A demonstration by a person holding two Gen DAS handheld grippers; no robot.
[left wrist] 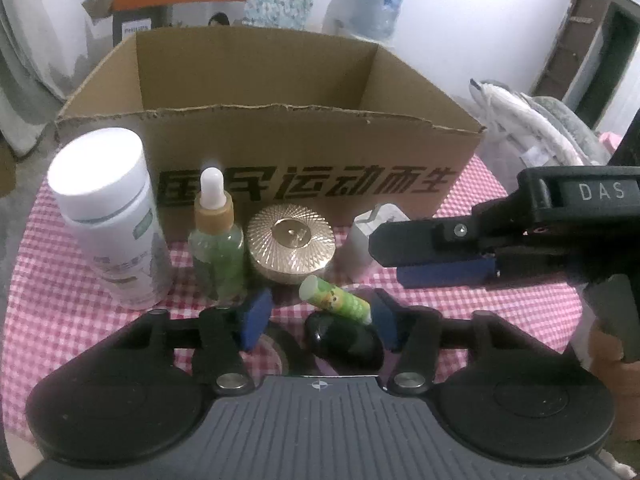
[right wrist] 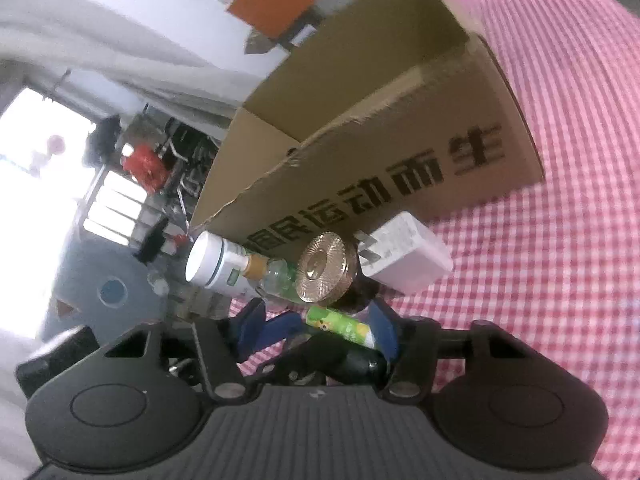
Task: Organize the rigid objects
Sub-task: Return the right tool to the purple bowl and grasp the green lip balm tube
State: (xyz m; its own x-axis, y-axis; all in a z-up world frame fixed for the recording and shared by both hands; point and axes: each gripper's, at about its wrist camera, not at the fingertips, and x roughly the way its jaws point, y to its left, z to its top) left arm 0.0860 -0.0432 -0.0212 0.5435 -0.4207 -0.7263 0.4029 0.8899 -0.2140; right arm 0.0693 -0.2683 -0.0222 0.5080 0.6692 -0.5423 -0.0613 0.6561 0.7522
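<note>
- On the pink checked cloth (left wrist: 500, 320), in front of the open cardboard box (left wrist: 256, 80), the things stand in a row; taken from the left in the left wrist view, the white bottle (left wrist: 108, 216) comes first, upright, with its cap on.
- Just beside it stands the small dropper bottle (left wrist: 216, 240) (clear, with green contents and a white rubber top), also upright.
- Next is the round gold tin (left wrist: 290, 246), flat on the cloth and close against the box front.
- The green tube (left wrist: 336, 300) lies tilted in front of the tin, its pale end towards the tin.
- The left gripper (left wrist: 320, 320) has its jaws part-way open; the tube's near end sits against the inner face of the right-hand blue pad (left wrist: 386, 320), while the left-hand pad stands clear of it, so this is no full grip.
- A dark rounded thing (left wrist: 346, 340) lies under the tube, between the fingers; what it is cannot be told.
- The white charger (left wrist: 364, 248) stands right of the tin.
- The right gripper (left wrist: 400, 258) reaches in from the right, just in front of the charger; in its own view its jaws are about half open and the same tube (right wrist: 340, 324) lies between its pads, near the right one (contact cannot be told).
</note>
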